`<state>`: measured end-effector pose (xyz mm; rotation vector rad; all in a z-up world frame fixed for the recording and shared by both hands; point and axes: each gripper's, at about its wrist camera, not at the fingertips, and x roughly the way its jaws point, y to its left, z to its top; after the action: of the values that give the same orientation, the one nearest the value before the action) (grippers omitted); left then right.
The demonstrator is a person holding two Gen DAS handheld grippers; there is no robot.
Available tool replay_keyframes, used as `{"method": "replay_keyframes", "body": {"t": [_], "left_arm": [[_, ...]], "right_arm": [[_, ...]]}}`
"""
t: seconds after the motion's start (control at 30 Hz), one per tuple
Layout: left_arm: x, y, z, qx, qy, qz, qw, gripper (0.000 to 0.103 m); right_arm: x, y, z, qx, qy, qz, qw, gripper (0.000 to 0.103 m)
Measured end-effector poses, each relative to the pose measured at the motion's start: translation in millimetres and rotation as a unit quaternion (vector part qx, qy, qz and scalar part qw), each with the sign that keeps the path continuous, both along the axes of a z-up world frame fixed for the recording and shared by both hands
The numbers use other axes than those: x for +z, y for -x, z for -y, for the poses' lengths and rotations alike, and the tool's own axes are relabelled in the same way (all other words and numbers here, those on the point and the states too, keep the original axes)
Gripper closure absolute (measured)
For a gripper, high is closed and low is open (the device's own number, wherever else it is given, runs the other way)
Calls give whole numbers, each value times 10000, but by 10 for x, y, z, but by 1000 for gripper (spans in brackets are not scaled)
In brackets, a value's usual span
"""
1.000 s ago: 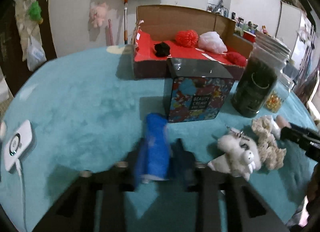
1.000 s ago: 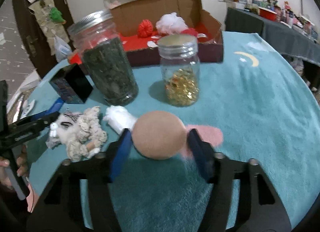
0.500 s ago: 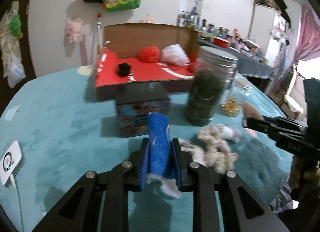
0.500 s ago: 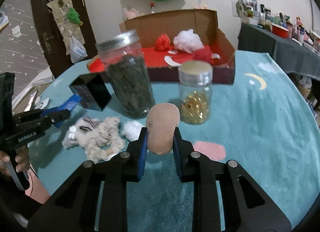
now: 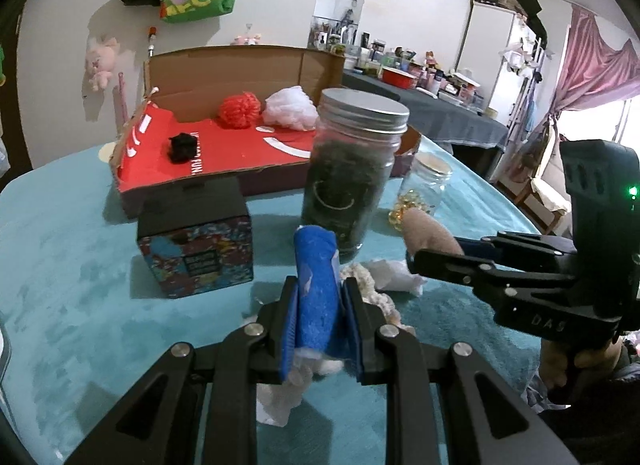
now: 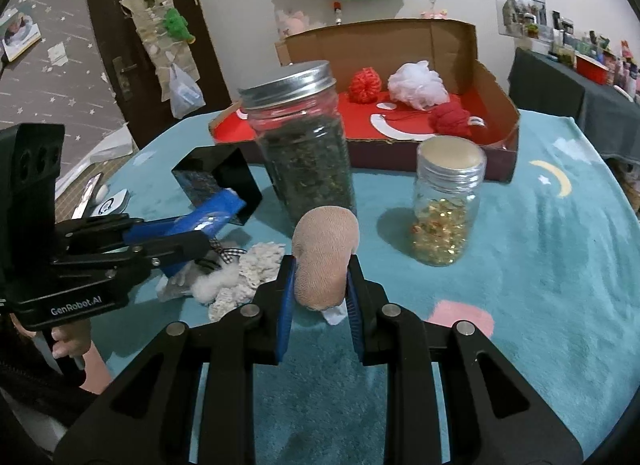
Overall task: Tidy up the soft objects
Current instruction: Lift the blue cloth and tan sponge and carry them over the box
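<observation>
Both jaws clamped – blue plush (image 5: 316, 289), tan plush (image 6: 323, 261) now higher.

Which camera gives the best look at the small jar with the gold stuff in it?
The right wrist view. The small jar stands whole and unblocked there, from lid to gold contents, right of the tall dark-filled jar. In the left wrist view the tall jar hides its left side and the tan soft object in the right gripper covers its base.

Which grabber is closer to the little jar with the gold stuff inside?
The right gripper, squeezing the tan soft piece, sits just beside the small gold jar. The left gripper, holding the blue soft piece, is farther, beyond the tall dark jar.
</observation>
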<state>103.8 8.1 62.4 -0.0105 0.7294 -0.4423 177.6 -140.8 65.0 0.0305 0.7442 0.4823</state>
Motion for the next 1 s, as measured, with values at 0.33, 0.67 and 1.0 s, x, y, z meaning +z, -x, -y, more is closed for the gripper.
{"method": "replay_keyframes", "body": {"t": [0.33, 0.67, 1.0], "left_arm": [[0, 8, 37, -64, -4, -6, 10000, 80], [-30, 48, -104, 48, -43, -25, 10000, 80], [-81, 101, -423, 404, -69, -160, 9990, 80]], "right_arm": [[-22, -15, -37, 38, -11, -42, 10000, 81], [-48, -9, 70, -41, -40, -125, 9999, 81], [-100, -2, 233, -207, -19, -283, 9994, 80]]}}
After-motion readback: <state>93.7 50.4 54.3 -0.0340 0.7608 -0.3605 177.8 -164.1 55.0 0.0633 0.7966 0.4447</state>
